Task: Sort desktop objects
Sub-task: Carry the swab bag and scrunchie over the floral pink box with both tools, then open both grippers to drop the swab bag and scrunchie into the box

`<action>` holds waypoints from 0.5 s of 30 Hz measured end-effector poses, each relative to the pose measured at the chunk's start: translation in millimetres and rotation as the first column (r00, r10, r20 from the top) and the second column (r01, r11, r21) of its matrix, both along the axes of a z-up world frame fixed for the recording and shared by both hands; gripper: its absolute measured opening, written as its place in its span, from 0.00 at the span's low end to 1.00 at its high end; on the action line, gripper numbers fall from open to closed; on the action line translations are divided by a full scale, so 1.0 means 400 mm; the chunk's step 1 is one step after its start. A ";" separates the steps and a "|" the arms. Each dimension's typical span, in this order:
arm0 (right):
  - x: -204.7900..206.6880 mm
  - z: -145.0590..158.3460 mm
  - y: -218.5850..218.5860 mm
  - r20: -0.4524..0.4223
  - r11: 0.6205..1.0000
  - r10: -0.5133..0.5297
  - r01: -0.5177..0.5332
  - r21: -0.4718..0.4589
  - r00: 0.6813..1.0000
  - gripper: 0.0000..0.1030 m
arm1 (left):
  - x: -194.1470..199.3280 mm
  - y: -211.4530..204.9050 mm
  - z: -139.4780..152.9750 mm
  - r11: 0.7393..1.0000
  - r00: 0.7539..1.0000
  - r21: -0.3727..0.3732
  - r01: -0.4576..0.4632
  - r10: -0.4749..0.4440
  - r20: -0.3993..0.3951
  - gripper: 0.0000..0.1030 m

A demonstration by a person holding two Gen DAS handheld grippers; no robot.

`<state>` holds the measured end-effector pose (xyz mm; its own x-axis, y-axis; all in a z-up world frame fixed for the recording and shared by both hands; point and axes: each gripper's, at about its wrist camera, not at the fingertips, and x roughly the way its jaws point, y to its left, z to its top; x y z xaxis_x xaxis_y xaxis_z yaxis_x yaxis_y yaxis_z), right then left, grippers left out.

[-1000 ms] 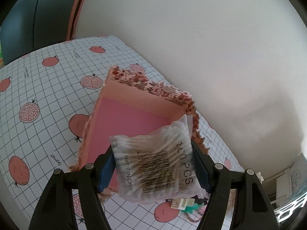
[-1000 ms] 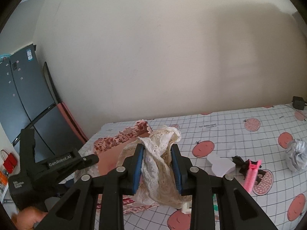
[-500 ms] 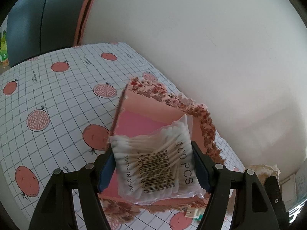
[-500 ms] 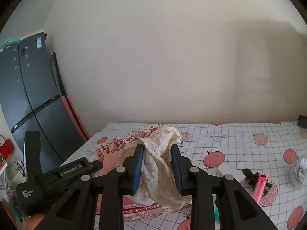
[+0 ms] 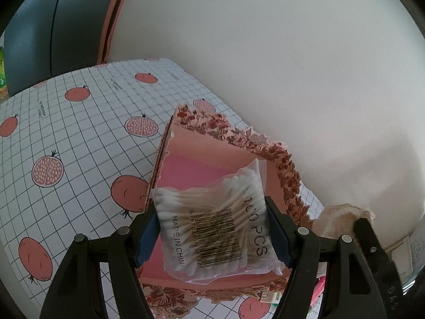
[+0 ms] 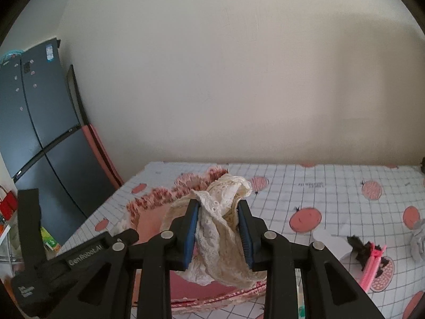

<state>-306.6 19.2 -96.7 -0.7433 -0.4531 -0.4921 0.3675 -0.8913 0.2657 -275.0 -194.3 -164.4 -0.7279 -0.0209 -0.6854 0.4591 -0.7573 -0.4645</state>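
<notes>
From the left wrist, your left gripper [image 5: 212, 235] clamps the cotton-swab packet [image 5: 212, 223] above the pink box [image 5: 186, 170]; the slick bag could slide out askew and catch the box's floral rim.

From the right wrist, your right gripper [image 6: 219, 232] pinches the lace cloth [image 6: 220, 226] over that box; its trailing folds may drape outside.

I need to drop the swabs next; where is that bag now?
In the left wrist view, the swab bag sits centre-low, clamped in the left claw over the pink box.
</notes>
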 end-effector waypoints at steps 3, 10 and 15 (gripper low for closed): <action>-0.014 -0.026 -0.003 0.047 1.000 0.006 -0.006 0.005 0.999 0.32 | -0.005 0.002 -0.007 1.000 1.000 -0.005 0.001 -0.001 0.013 0.71; -0.033 -0.076 -0.020 0.128 0.999 0.037 -0.041 0.025 0.991 0.37 | -0.010 0.007 -0.018 1.000 0.999 -0.021 0.004 -0.004 0.036 0.71; -0.039 -0.092 -0.020 0.160 0.999 0.029 -0.035 0.038 0.987 0.49 | -0.015 0.015 -0.025 0.999 0.998 -0.042 0.019 -0.017 0.056 0.71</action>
<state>-322.3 11.1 -133.5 -0.6392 -0.4529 -0.6216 0.3519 -0.8909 0.2872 -281.2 -188.3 -174.6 -0.6892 -0.0379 -0.7236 0.4693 -0.7843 -0.4059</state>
